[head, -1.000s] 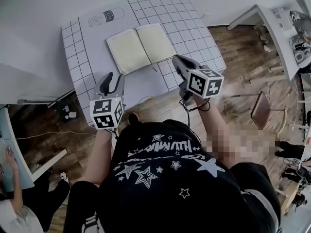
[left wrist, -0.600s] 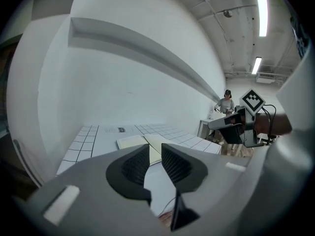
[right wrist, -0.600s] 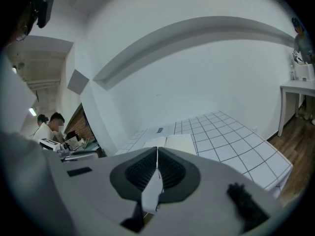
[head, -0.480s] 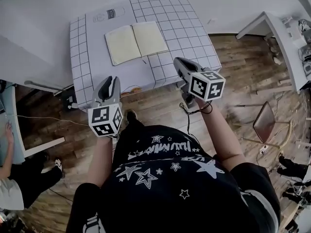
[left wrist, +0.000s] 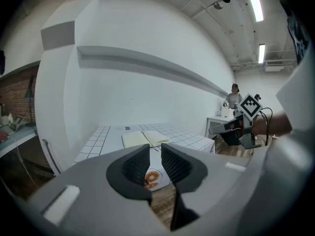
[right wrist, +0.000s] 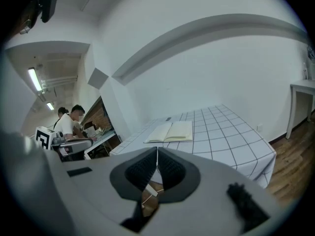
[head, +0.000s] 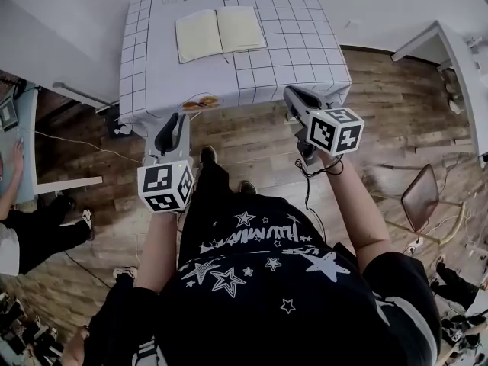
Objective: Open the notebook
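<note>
Well ahead of my left gripper [head: 174, 122], whose jaws stand narrowly apart on nothing, the notebook [head: 219, 31] lies spread open, pages up, on the tabletop [head: 305, 56]. To its right, my right gripper [head: 294, 96] has its jaws pressed together, empty, just short of the near edge. The job looks done; reaching in again could snag a page, creasing it or flipping the cover shut.

Both forearms [head: 156, 242] reach up from the lower middle of the frame. At centre left, the left hand-held gripper [head: 174, 126] tips slightly downward, jaws a narrow gap apart, nothing between them. At centre right, the right hand-held gripper [head: 295, 97] has its jaws pressed together, empty.
</note>
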Demonstrator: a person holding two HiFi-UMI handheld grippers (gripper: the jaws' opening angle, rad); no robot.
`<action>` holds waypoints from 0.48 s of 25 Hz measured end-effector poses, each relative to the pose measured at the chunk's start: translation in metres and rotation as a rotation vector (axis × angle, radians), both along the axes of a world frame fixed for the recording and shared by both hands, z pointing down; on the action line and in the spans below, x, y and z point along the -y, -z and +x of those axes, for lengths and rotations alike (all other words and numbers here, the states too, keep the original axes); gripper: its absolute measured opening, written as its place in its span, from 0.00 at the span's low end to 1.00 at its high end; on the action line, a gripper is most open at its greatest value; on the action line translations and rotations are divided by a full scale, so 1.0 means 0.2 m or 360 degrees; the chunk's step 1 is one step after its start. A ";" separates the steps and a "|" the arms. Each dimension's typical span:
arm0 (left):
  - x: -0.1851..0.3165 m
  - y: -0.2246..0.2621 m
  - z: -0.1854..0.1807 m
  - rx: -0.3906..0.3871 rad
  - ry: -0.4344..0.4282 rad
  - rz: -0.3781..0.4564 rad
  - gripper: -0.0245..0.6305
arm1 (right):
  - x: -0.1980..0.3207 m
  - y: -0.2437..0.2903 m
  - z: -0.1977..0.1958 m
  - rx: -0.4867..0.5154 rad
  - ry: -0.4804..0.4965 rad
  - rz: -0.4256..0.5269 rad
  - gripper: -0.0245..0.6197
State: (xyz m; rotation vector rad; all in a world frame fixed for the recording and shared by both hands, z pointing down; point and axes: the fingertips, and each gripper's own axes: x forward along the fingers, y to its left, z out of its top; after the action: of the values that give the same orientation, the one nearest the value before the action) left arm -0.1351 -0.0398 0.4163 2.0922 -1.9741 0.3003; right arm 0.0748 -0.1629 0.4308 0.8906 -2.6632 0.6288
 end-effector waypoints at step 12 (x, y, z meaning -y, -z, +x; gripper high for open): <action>-0.27 0.07 -0.13 0.0041 0.0203 -0.0001 0.15 | -0.13 -0.05 -0.09 0.0098 0.0091 -0.0065 0.06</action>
State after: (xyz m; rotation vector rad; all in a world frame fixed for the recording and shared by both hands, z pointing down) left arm -0.1614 0.0142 0.4019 1.9604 -2.1105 0.3040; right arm 0.0577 -0.1363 0.4402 0.7932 -2.7090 0.7054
